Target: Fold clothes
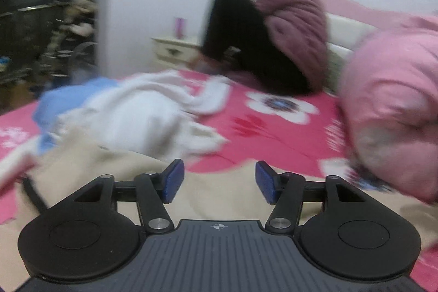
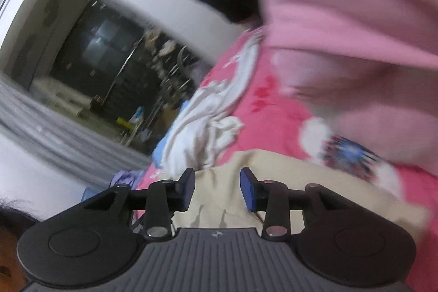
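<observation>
Hovering over beige cloth (image 1: 219, 190), left claw (image 1: 219, 182) and right claw (image 2: 217, 189) both released, empty; motion blur risks mis-grabbing an edge.

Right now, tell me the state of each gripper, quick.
Left gripper: open, nothing between its fingers, beige cloth below.
Right gripper: open, holding nothing, over the same beige cloth.
</observation>
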Tool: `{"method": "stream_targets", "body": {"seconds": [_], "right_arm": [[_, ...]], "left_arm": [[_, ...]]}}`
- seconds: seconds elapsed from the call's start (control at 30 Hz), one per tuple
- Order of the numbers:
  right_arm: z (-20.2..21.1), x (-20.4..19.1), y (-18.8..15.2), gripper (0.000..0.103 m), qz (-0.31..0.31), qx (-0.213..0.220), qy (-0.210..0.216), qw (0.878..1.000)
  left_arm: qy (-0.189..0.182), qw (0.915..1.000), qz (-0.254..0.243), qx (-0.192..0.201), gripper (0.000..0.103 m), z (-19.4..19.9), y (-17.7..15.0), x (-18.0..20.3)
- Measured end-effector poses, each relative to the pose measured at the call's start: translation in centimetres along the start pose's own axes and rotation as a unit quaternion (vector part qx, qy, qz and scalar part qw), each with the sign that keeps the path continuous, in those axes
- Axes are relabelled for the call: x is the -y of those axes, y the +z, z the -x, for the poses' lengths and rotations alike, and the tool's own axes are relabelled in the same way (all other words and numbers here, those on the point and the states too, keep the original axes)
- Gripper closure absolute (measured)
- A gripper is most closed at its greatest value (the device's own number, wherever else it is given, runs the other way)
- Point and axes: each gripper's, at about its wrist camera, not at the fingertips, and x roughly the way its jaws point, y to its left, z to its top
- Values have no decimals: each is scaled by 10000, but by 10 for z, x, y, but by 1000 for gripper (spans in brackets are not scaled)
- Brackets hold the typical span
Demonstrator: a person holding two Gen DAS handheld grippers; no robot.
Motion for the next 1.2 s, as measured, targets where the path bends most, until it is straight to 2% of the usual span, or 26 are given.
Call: {"method": "stream_targets", "body": {"seconds": [0.1, 0.13, 0.27, 0.37, 0.43, 0.5, 0.57, 0.6, 0.63, 0.7, 0.77, 0.9, 1.03, 1.2], "right_arm": [[43, 32, -31, 58, -465, 268, -412, 9977], [53, 44, -44, 57, -629, 333, -664, 9952], [61, 94, -85, 51, -1179, 264, -1610, 9795], [51, 132, -98, 46, -1762, 385, -1677, 9692], [42, 154, -101, 46, -2162, 503, -1597, 9619], [27, 171, -104, 45, -2589, 403, -1360, 9554], [10, 178, -106, 47, -2626, 345, -1120, 9578], [2, 181, -107, 52, -2641, 318, -1003, 9587], [-3, 181, -107, 54, -2555, 378, -1042, 9604], [-6, 175, -105, 83, -2352, 528, -1057, 9647], [-1, 162, -97, 92, -2064, 752, -992, 9705], [12, 111, -67, 93, -1031, 1285, -843, 9827], [10, 38, -25, 93, 292, 1648, -544, 9844], [-11, -64, 0, 93, 1468, 1330, 258, 9799]], "left_arm": [[-453, 9980, 71, -429, 40, -3, -7, 26], [-604, 9964, 128, -574, 41, -4, -12, 36], [-1007, 9886, 283, -1086, 41, -4, -35, 69], [-1137, 9831, 321, -1399, 41, -1, -52, 87], [-1154, 9824, 234, -1451, 41, 7, -60, 97], [-1174, 9820, 166, -1469, 41, 12, -66, 102], [-1161, 9810, 164, -1548, 41, 16, -74, 109], [-1149, 9805, 167, -1585, 41, 17, -78, 111], [-1148, 9800, 160, -1616, 41, 18, -82, 113], [-1181, 9792, 111, -1649, 41, 19, -90, 118], [-1210, 9779, 107, -1699, 41, 19, -96, 120], [-1139, 9756, 396, -1834, 42, 17, -103, 117], [-1256, 9710, 809, -1867, 42, 20, -102, 109], [-1531, 9635, 1424, -1673, 42, 49, -102, 83]]}}
